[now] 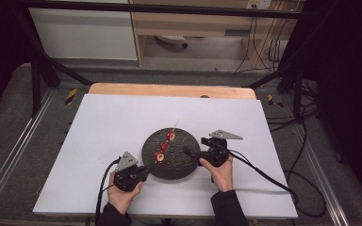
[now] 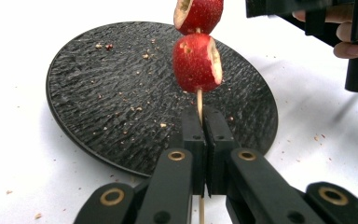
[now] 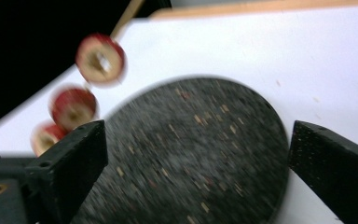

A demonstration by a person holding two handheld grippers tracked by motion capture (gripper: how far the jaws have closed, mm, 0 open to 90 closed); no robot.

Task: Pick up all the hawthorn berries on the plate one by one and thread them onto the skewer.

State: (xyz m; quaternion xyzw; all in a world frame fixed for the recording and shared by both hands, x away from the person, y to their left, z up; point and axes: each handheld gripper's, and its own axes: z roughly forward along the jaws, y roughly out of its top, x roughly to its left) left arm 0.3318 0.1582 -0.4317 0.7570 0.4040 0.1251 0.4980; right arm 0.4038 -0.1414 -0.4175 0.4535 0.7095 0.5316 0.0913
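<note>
Three red fruit pieces [image 3: 100,59] on one wooden skewer [image 2: 199,103]. One dark round plate [image 1: 187,162]. Two claws.

A white sheet covers the bench [image 1: 122,122], whose wooden far edge shows beyond it. A round black plate [image 1: 181,165] lies a little right of the middle, towards the near side. Above the plate a thin wooden skewer [image 1: 175,125] slants from near left to far right, carrying three red fruit pieces [image 1: 165,146] in a row. The left hand-held gripper [image 1: 152,166], in the person's left hand at the plate's near left rim, pinches the skewer's lower end. The right hand-held gripper [image 1: 187,151], in the right hand at the plate's right edge, points left over the plate, apart from the fruit, with nothing in it.
</note>
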